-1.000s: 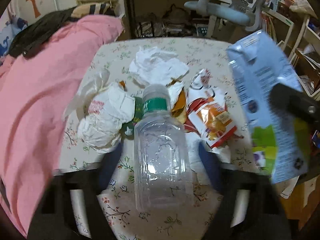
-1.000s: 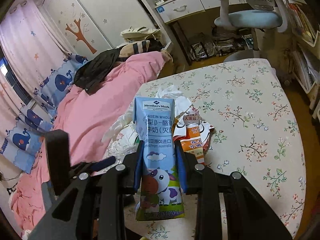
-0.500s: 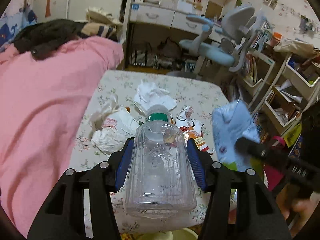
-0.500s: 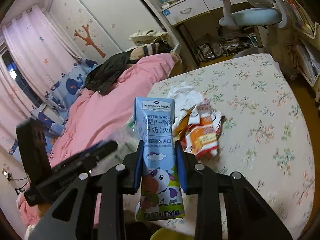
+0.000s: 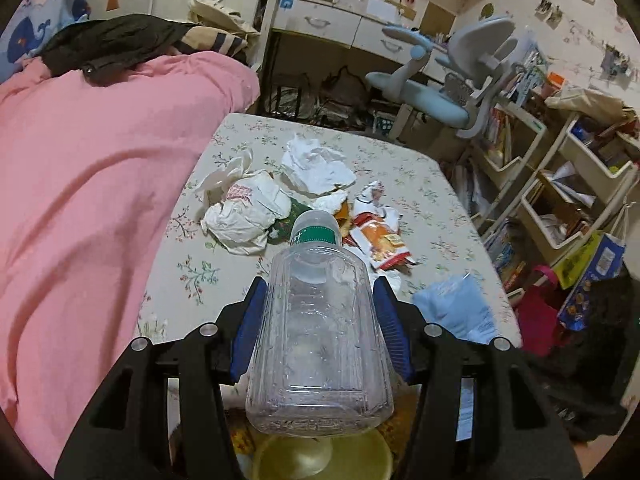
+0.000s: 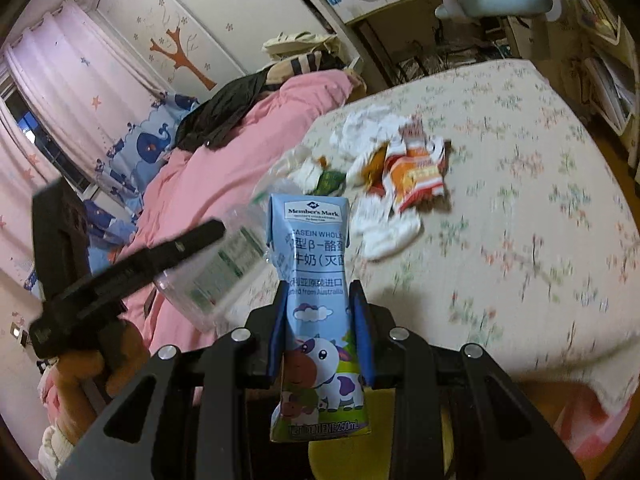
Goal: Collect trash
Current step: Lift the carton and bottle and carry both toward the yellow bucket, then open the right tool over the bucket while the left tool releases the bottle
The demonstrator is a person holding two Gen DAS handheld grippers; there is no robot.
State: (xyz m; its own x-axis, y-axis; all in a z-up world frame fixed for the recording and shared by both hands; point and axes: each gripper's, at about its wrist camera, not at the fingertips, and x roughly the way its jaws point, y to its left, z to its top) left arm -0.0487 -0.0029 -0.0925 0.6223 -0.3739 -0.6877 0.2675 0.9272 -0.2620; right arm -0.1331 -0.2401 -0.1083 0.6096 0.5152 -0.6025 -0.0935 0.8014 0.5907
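your left gripper [image 5: 318,312] clamps the clear ribbed plastic bottle [image 5: 320,340] and your right gripper [image 6: 320,320] pinches the blue milk carton [image 6: 316,292], both held off the floral table [image 6: 520,160] above a yellow bin [image 5: 320,456], likely for dropping.

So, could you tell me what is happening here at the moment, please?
A person is clearing trash off a floral table with two hand-held claws. The left claw grips an empty clear plastic bottle; the right claw grips a blue milk carton. Both are lifted off the table. Crumpled tissues and an orange snack wrapper lie there uncollected.
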